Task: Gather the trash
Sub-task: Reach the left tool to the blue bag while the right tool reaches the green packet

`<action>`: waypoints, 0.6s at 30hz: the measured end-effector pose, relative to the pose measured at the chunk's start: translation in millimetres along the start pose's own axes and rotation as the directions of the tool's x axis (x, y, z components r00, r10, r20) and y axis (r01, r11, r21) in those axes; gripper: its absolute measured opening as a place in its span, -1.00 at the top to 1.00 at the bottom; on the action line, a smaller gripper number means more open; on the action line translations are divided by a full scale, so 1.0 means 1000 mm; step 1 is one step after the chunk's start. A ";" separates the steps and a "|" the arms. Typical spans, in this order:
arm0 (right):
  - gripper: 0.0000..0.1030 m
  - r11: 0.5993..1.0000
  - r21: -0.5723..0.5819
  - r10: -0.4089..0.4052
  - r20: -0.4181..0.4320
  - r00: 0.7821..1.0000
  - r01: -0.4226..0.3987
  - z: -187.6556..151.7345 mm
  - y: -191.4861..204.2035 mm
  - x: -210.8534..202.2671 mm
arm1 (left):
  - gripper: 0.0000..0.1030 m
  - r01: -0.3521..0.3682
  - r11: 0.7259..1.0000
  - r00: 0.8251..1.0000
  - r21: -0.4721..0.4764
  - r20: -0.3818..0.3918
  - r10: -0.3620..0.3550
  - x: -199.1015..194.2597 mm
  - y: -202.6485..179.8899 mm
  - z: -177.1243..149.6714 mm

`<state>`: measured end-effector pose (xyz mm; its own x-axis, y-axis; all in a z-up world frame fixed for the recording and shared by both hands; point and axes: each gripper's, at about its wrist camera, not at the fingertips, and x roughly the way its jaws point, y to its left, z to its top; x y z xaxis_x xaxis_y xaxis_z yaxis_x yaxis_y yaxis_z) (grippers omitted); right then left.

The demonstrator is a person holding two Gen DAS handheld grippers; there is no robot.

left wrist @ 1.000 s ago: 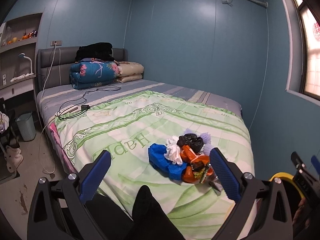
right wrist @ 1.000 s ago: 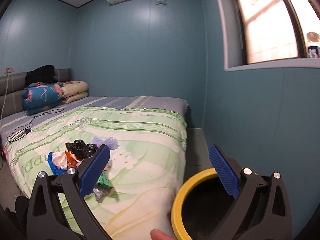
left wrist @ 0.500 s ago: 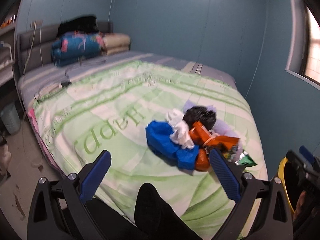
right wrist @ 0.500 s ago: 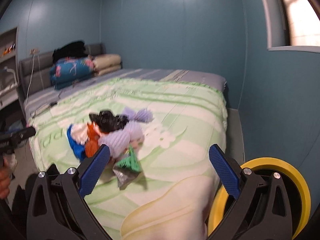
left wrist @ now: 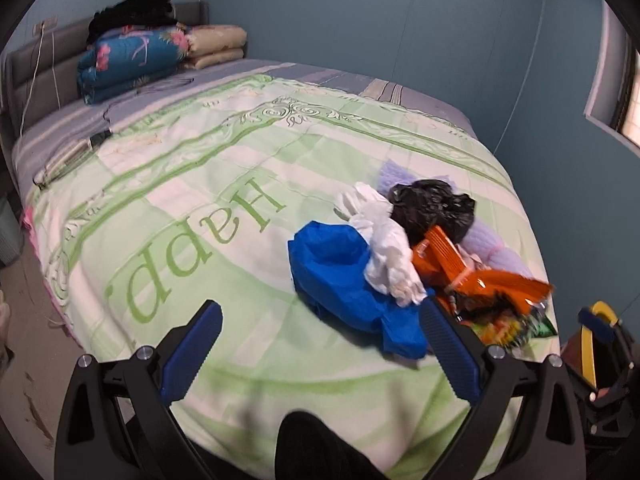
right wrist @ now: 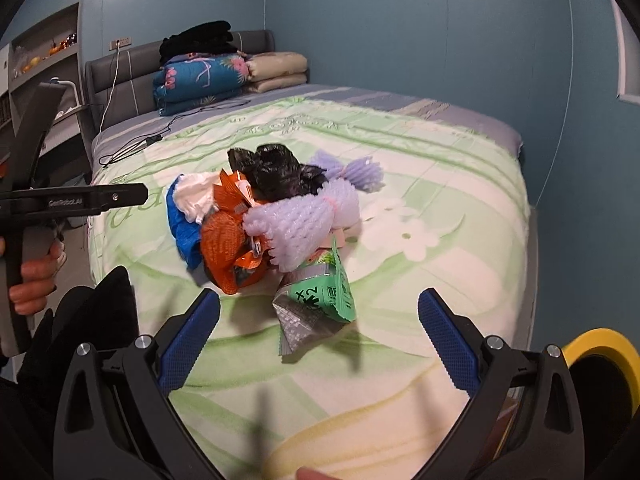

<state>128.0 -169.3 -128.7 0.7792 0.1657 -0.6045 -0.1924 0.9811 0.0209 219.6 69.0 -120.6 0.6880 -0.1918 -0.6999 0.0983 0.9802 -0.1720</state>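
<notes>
Approach step of trash collection. The left gripper and right gripper both hover over the near edge of the quilt, jaws spread wide and empty. The trash pile lies on the quilt just ahead; the green wrapper is nearest the right gripper. The yellow-rimmed bin stands beside the bed. Next move, likely: descend, close on one loose piece.

bed | green quilt | trash pile near foot | folded blankets at headboard
</notes>
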 end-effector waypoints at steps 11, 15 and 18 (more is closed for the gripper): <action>-0.70 1.000 0.015 -0.014 -0.072 0.997 0.015 0.008 -0.003 0.038 | -0.85 0.064 0.998 0.997 -0.030 -0.047 -0.065 0.042 0.019 0.008; -0.69 0.999 0.039 -0.011 -0.086 0.996 0.014 0.011 -0.006 0.046 | -0.85 0.071 0.997 0.996 -0.033 -0.060 -0.073 0.057 0.021 0.011; -0.60 0.999 0.044 -0.010 -0.102 0.995 0.015 0.012 -0.006 0.052 | -0.82 0.094 0.994 0.994 -0.064 -0.045 -0.097 0.062 0.025 0.013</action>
<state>176.5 -165.6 -150.4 0.7165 0.1446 -0.6825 -0.1546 0.9869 0.0467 274.4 82.3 -159.5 0.6424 -0.2881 -0.7101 0.1166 0.9526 -0.2811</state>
